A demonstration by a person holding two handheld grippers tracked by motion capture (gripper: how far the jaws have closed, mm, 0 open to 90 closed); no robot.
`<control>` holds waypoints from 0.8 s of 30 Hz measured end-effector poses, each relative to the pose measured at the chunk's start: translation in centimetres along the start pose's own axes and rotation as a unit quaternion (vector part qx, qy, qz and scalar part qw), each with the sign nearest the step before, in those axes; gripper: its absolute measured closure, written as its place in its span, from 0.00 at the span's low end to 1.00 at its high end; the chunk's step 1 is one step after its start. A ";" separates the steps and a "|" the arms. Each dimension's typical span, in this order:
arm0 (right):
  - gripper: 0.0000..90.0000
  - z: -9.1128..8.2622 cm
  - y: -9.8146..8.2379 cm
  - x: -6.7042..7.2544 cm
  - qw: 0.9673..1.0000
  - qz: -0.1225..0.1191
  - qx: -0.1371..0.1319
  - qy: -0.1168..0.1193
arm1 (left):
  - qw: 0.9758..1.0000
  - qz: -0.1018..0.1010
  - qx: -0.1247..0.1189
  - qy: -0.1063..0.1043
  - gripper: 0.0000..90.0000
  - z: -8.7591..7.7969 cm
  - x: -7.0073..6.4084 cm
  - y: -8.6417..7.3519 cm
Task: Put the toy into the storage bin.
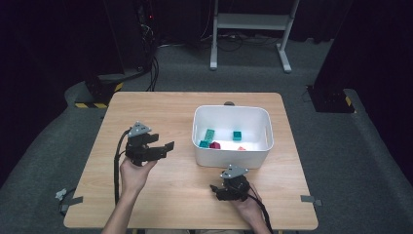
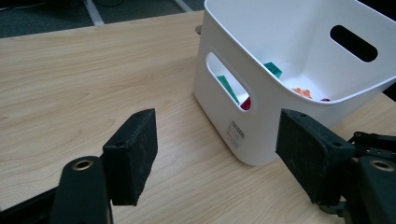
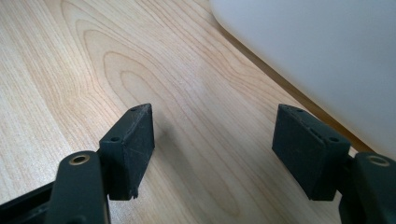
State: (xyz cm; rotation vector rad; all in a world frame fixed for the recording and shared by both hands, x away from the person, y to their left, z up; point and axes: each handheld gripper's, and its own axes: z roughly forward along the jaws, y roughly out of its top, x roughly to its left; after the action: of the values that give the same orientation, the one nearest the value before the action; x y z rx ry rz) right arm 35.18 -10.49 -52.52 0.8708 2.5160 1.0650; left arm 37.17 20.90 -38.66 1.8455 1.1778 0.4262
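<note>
A white bin (image 1: 233, 112) stands on the wooden table (image 1: 160, 190), right of centre. Inside lie teal blocks (image 1: 236, 135), a dark red block (image 1: 215, 145) and an orange piece (image 1: 241, 148). My left gripper (image 1: 163, 142) hovers left of the bin, pointing at its handle slot (image 2: 229, 87), jaws open with nothing between them (image 2: 215, 149). My right gripper (image 1: 215, 190) rests low by the table's front, just in front of the bin, open and empty (image 3: 215, 144). The bin's white wall (image 3: 317, 51) rises close at its upper right.
A white stand's legs (image 1: 248, 22) and cables lie on the grey floor behind the table. Black equipment with yellow-striped bases (image 1: 95, 92) flanks the back corners. Tape marks (image 1: 309, 199) sit at the table's front corners.
</note>
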 end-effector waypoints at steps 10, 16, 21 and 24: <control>0.33 0.0 0.0 0.0 1.000 0.000 0.000 0.000 | 1.000 -0.002 0.006 0.001 0.33 0.1 -0.2 -0.7; 0.33 0.0 0.0 0.0 1.000 0.000 0.000 0.000 | 1.000 -0.007 0.011 0.001 0.33 0.2 -0.1 -1.5; 0.33 0.0 0.0 0.0 1.000 0.000 0.000 0.000 | 1.000 -0.008 0.009 0.002 0.33 0.0 -0.1 -1.9; 0.33 0.0 0.0 0.0 1.000 0.000 0.000 0.000 | 1.000 -0.010 0.008 0.001 0.33 -0.1 -0.1 -2.1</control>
State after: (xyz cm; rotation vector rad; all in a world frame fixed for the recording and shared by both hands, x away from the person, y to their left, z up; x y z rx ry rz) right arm 35.18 -10.49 -52.52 0.8715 2.5160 1.0651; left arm 35.95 21.23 -40.28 1.8467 1.2024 0.4079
